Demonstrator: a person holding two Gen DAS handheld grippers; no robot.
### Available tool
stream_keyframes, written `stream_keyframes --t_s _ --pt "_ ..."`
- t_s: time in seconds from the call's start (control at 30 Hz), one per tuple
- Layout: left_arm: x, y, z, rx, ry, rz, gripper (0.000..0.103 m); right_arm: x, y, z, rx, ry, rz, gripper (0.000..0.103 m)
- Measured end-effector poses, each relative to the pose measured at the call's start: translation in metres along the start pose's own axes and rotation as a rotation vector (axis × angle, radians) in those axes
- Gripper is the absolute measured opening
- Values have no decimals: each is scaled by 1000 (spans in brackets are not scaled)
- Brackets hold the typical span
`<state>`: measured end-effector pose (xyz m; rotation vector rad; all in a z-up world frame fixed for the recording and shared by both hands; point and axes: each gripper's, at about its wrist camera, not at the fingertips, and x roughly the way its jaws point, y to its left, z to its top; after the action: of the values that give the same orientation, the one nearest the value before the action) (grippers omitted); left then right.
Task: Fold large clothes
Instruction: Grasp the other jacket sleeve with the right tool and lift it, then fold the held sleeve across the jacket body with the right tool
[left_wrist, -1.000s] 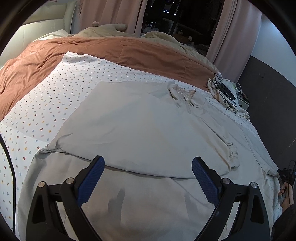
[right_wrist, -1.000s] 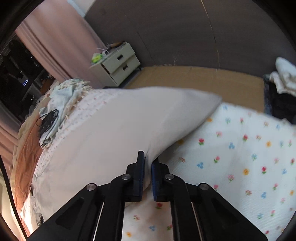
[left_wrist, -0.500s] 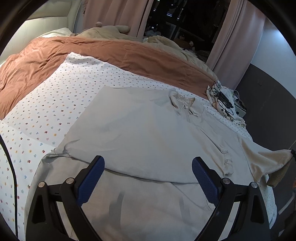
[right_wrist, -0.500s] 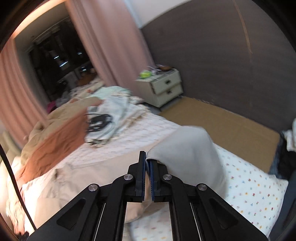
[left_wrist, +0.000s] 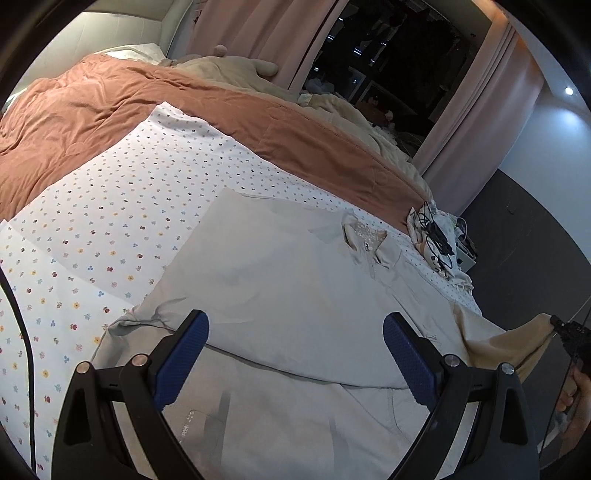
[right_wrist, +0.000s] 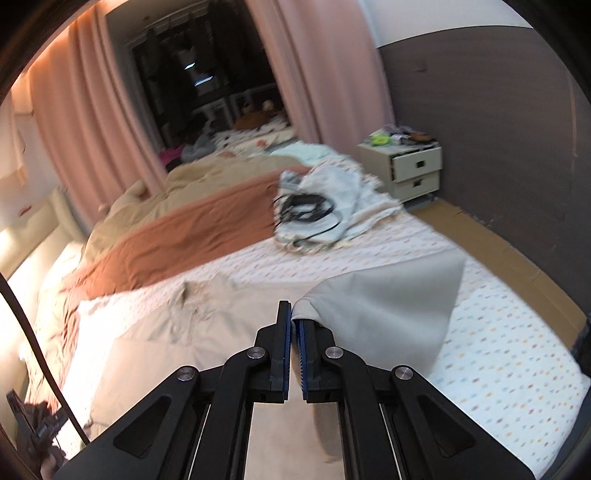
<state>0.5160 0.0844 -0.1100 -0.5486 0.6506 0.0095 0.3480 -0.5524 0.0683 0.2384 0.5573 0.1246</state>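
Observation:
A large pale grey shirt (left_wrist: 295, 288) lies spread on the flower-print sheet (left_wrist: 110, 229), collar (left_wrist: 365, 240) toward the far side, one side folded over. My left gripper (left_wrist: 295, 354) is open and empty, hovering above the shirt's near part. My right gripper (right_wrist: 294, 325) is shut on the shirt's sleeve (right_wrist: 388, 314) and holds it lifted above the bed. In the left wrist view the lifted sleeve (left_wrist: 517, 339) shows at the right edge with the right gripper (left_wrist: 569, 332) on its end.
A rust-brown duvet (left_wrist: 147, 110) and beige blanket (left_wrist: 332, 107) cover the bed's far side. A cloth pile with black cables (right_wrist: 314, 210) lies near the bed's corner. A white nightstand (right_wrist: 410, 170) stands by the dark wall. Pink curtains (right_wrist: 314, 66) hang behind.
My right gripper has lifted the sleeve off the bed and swung it up and inward over the shirt. My left gripper has stayed open above the shirt, tilting up slightly.

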Motion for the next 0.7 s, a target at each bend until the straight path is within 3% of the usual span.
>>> stream_keyframes --t_s 0.2,0.53,0.6,0.63,0.67,0.7 --pt "-6 13 6 -59 -8 -37 97 46 38 2 -61 88 42 0" --pt "-8 23 10 -91 -1 -58 97 152 86 -52 -20 364 44 2" --pt "-8 25 11 -96 1 -54 97 165 91 -63 -3 398 57 8" --pt "-8 27 11 -101 1 -51 97 170 89 -69 14 424 82 28" --pt "-8 28 11 -107 2 -51 97 175 90 -72 25 441 95 73" --pt "-8 29 11 -115 3 -53 97 178 87 -73 32 454 107 94"
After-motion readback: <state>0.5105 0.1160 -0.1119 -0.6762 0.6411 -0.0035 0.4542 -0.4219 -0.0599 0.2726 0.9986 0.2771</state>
